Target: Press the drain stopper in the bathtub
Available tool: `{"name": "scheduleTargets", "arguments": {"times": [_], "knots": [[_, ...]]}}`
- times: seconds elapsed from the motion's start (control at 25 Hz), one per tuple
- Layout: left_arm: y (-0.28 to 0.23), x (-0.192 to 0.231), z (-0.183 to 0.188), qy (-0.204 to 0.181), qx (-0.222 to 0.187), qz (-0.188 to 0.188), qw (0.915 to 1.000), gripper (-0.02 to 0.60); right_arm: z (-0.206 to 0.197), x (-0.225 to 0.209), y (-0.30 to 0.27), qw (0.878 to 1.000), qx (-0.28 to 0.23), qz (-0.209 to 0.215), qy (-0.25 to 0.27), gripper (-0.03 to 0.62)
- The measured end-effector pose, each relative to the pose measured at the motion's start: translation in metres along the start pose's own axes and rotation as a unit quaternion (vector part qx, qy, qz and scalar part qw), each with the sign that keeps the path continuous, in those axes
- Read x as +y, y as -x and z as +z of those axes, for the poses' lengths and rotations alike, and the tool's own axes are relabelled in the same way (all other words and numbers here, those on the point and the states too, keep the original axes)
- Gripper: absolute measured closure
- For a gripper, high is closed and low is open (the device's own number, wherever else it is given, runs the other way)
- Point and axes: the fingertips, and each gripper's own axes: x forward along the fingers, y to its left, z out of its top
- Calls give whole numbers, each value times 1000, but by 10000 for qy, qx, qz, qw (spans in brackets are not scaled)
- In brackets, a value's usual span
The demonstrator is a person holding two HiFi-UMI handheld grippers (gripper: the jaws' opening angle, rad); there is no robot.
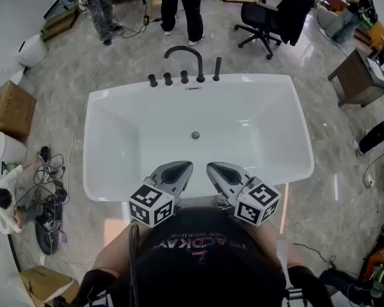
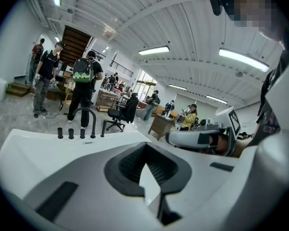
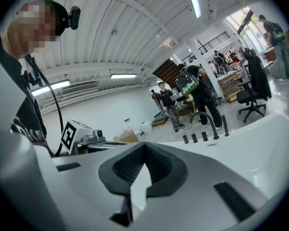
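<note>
Stopper (image 1: 195,135): a small round disc on the tub (image 1: 198,83) floor, about mid-tub. It is round, so there is no long axis to line up with. It is too small for us to judge whether it sits raised or pressed down, so the scene fits a press yet to come as well as one already made.

Key relation: the stopper lies straight ahead of both grippers, toward the tub's faucet (image 1: 184,55) end, and lower than they are. It sits on the line that runs between the two tips, so neither hand is clearly nearer.

Left gripper (image 1: 187,165): over the tub's near rim, tip angled inward toward mid-tub. Jaws closed tip to tip, with nothing between them, as its own view (image 2: 144,146) shows.

Right gripper (image 1: 211,166): mirrors the left over the same rim, just beside it, tips apart. Jaws likewise closed on nothing, per its own view (image 3: 143,146).

Pose: both gripper views look level across the tub at the faucet and the room beyond, not down at the floor, and neither shows the stopper. We judge that any press would need a tip carried forward into the tub and pitched down.
</note>
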Motion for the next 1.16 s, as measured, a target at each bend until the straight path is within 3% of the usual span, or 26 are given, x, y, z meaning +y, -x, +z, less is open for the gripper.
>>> {"name": "scheduleTargets", "arguments": {"times": [1.16], "knots": [[-2,-2,2,11,62,42,10000,575,0,-1,0,9999,91,67,-46,583]]}}
